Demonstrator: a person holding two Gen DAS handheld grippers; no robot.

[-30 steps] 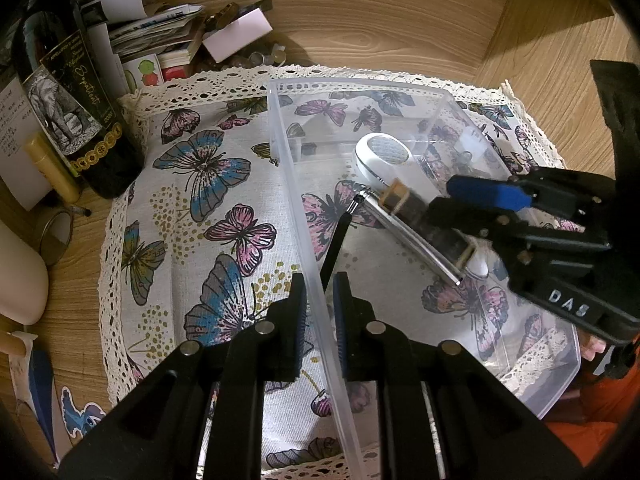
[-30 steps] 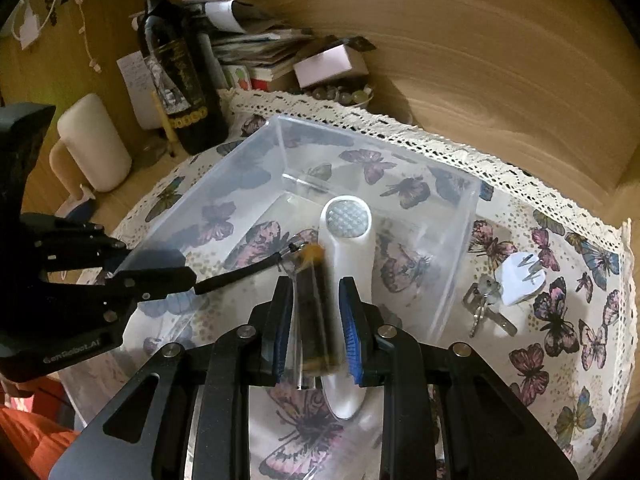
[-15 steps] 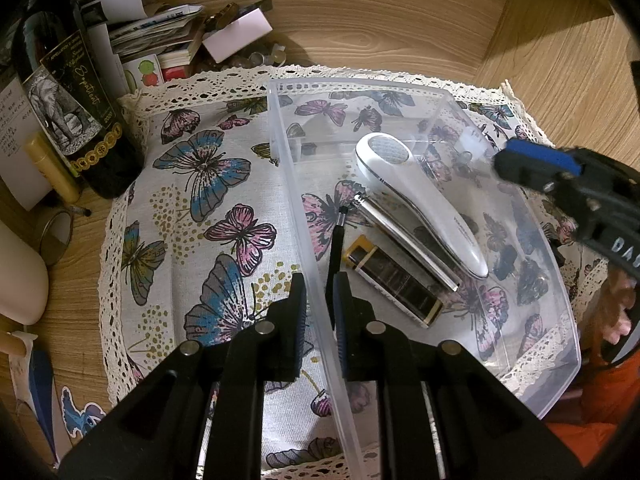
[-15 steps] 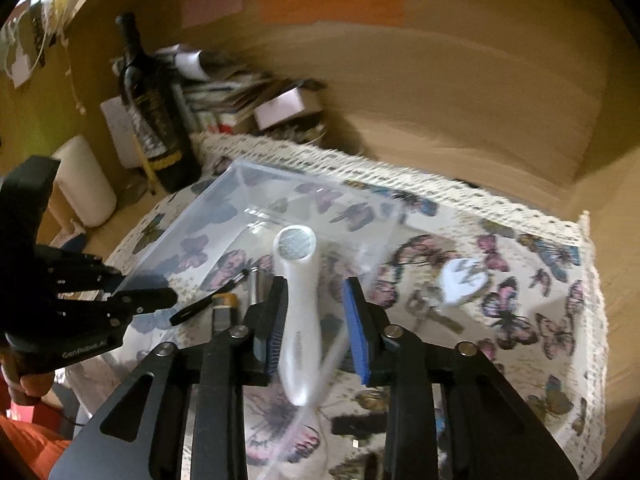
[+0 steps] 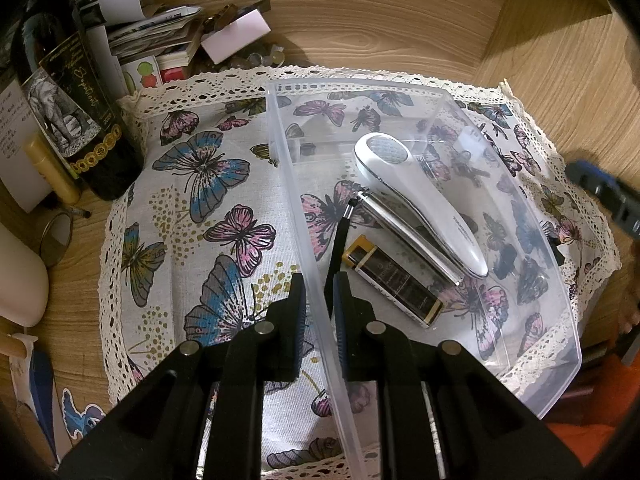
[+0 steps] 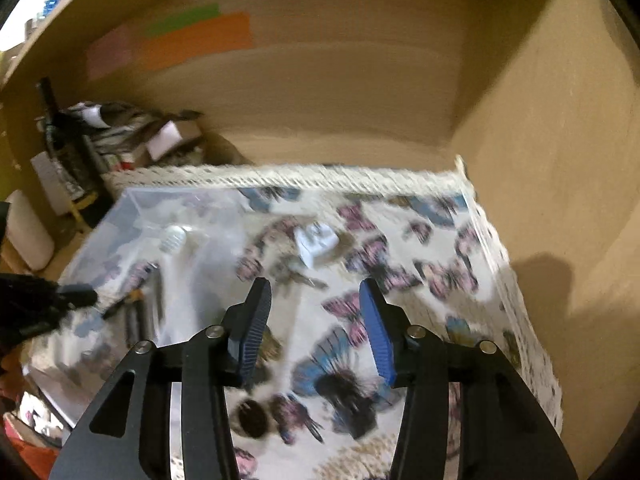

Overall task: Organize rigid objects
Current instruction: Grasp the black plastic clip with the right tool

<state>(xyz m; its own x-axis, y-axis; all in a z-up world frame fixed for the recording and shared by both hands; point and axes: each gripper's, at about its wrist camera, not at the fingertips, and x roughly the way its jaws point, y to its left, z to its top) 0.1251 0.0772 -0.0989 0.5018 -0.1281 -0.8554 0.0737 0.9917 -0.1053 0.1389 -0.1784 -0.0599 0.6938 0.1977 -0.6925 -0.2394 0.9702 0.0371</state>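
- The left gripper (image 5: 320,300) is clamped on the near side wall of the clear plastic bin (image 5: 520,208), one jaw outside the wall and one inside, and points steeply down; it appears to steady the bin.
- Inside the bin lie a white handheld device (image 5: 420,200), a silver bar (image 5: 408,236) pressed against its near side, a dark rectangular box with gold ends (image 5: 394,280) and a thin black stylus (image 5: 338,248). All four run lengthwise along the bin.
- The right gripper (image 6: 316,324) holds nothing: its jaws have just been opening and now stand apart over bare butterfly-print cloth (image 6: 440,248), to the right of the bin.
- The relation that matters for the next pick: a white tag-like object (image 6: 316,242) and a bunch of keys (image 6: 296,274) touching it lie on the cloth ahead of the right jaws and slightly to their left, just beside the bin's outer wall. The frame is blurred, so the long axis of the keys cannot be read with confidence.
- The right hand is judged the nearer and the only free one. It points obliquely down toward the cloth, tilted about halfway between level and vertical.
- A dark round object (image 6: 250,420) lies on the cloth below the right jaws; what it is cannot be told.
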